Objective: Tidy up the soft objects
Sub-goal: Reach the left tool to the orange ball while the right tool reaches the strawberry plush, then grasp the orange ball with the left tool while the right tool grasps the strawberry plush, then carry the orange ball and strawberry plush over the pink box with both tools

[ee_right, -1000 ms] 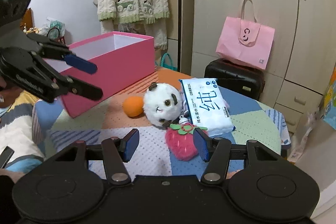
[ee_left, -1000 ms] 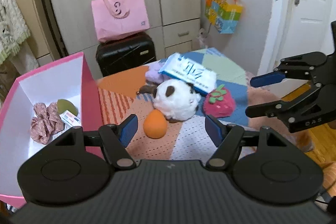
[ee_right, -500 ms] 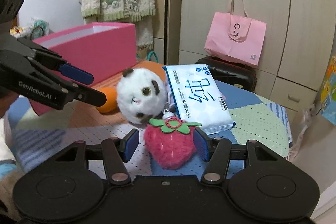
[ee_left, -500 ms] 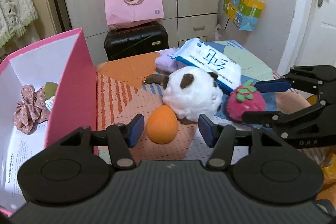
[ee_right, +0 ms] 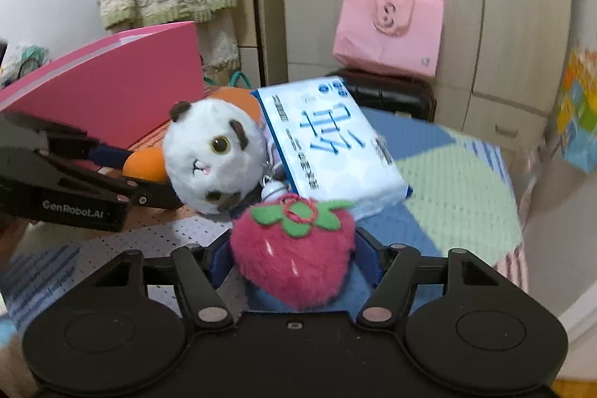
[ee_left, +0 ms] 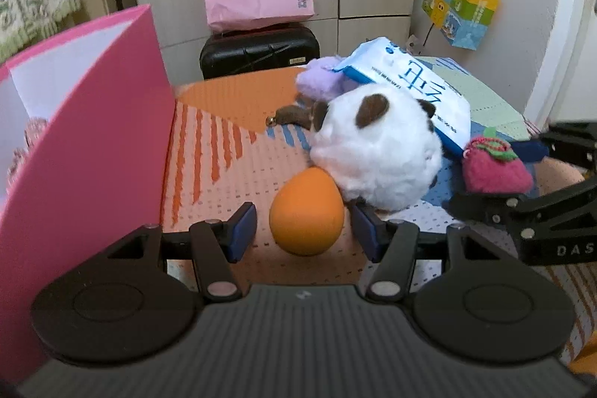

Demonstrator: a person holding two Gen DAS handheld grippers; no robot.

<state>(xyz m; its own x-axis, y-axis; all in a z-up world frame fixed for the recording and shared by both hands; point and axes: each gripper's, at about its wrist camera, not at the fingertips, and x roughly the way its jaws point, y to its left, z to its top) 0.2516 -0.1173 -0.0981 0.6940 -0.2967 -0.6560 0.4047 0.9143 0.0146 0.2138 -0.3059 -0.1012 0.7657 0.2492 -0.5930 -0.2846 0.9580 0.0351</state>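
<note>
Left wrist view: we've got the left gripper straddling the orange sponge egg on the patchwork table cover. The jaws stand moderately apart, a gap showing on each side of the egg, so nothing is clamped yet. The pads bracket it low, near its widest part, which we read as lining up for a squeeze across the belly so it won't pop out.

The egg leans against the white plush cat; that's likely why we come in from the open near side rather than from behind. The pink box stands just left of it with its open top towards us, and we take that as the drop-off, so a short carry.

In the right wrist view the right gripper has the pink plush strawberry between its fingers. Its jaws are opening, and the fur overlaps both pads, so we can't tell whether they still touch it. We'd call it not gripped. The strawberry sits on the cloth just in front of the tissue pack, which rests tilted on the cat and on a purple plush behind.

Both grippers are low and angled down, one object each. Risk: a squeeze on the egg may nudge the cat.
</note>
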